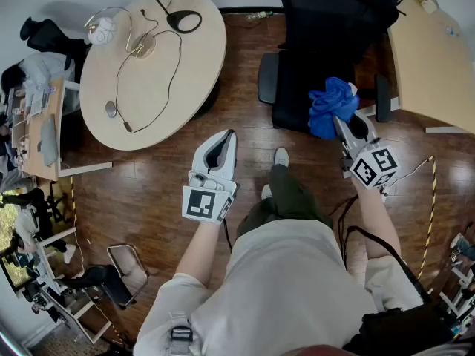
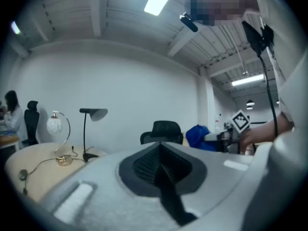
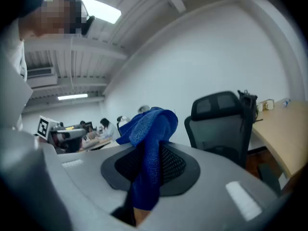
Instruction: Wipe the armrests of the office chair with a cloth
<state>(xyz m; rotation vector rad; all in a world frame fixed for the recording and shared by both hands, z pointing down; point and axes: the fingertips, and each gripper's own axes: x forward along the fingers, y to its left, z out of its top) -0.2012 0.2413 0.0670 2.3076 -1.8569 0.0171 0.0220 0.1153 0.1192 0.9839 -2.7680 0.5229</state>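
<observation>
A black office chair (image 1: 326, 43) stands ahead of me, with its left armrest (image 1: 267, 78) and right armrest (image 1: 382, 99) out to either side. My right gripper (image 1: 346, 128) is shut on a bunched blue cloth (image 1: 331, 107), held just in front of the seat and left of the right armrest. In the right gripper view the cloth (image 3: 150, 148) hangs from between the closed jaws, with the chair (image 3: 219, 121) behind. My left gripper (image 1: 223, 142) hovers over the wooden floor, jaws closed with nothing in them. The left gripper view shows the chair (image 2: 162, 131) far off.
A round beige table (image 1: 152, 65) with lamps and cables stands at the left. A light wooden desk (image 1: 430, 58) sits to the right of the chair. More chairs and a cluttered desk line the far left. My own legs and shoes (image 1: 280, 184) are below.
</observation>
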